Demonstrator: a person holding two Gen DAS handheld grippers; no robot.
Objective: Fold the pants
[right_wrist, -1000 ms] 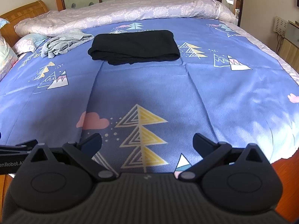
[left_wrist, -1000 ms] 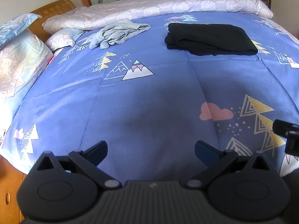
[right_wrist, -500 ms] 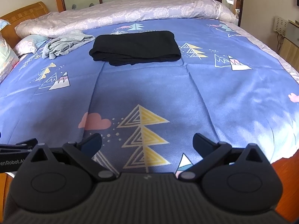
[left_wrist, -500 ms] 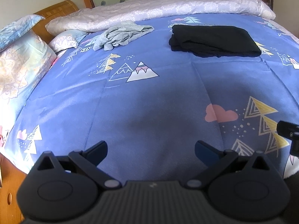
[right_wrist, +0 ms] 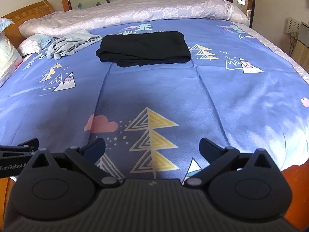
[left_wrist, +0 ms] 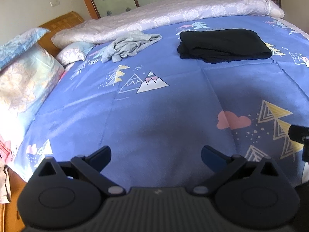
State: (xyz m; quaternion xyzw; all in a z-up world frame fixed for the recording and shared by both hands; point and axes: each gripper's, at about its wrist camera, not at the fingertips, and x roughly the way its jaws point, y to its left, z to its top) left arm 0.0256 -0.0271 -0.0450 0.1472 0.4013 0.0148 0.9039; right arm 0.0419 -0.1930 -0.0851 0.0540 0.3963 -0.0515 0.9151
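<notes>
Both grippers hang empty over the near edge of a bed, with the pants folded and lying well apart from them. The left gripper [left_wrist: 156, 154] has its fingers spread wide with nothing between them, and the right gripper [right_wrist: 152, 147] is released the same way, just beside it at about three o'clock. The black pants [left_wrist: 222, 45] lie in a flat, squared stack on the blue patterned bedspread [left_wrist: 154, 116], toward one o'clock in the left view and twelve o'clock in the right [right_wrist: 143, 47]. A looser layer of dark cloth shows under the stack's near edge, so the fold is tidy but not perfectly flush. A crumpled grey garment [left_wrist: 129, 45] sits near the pants at about eleven o'clock, not touching them, close to the pillows [left_wrist: 27, 71] and the rolled pale quilt [right_wrist: 135, 13] at the head of the bed.

By the look of things, the folding itself is done and this is the hands-off step at the close. If anything remains, it calls for a long reach forward across the bare bedspread to tuck that stray lower layer, or a turn toward eleven o'clock should the grey garment prove to be the next piece; whether it is pants cannot be told from here.
</notes>
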